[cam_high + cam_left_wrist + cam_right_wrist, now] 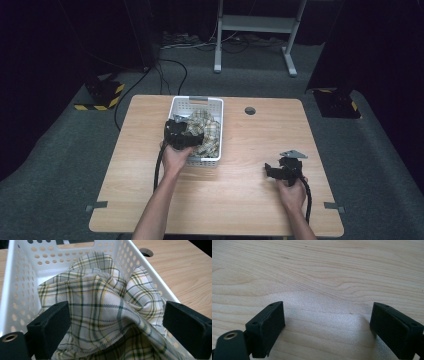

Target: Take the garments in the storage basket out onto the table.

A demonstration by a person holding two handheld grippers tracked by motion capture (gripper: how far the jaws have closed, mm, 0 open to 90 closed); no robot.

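A crumpled plaid cloth (206, 131) (100, 307), cream with green and yellow lines, lies bunched inside a white perforated plastic basket (197, 104) (22, 277) at the table's middle left. My left gripper (181, 133) (115, 322) hangs over the basket's near left part. Its jaws stand wide apart on either side of a raised fold of the cloth, open. My right gripper (274, 170) (327, 325) is at the front right, low over bare wood, open with nothing between its fingers.
The wooden table (250, 200) (317, 270) has a round cable hole (250, 110) (147, 252) behind the basket to the right. Beyond the table lie a grey carpet, cables and a white metal frame (255, 30). Dark curtains surround the area.
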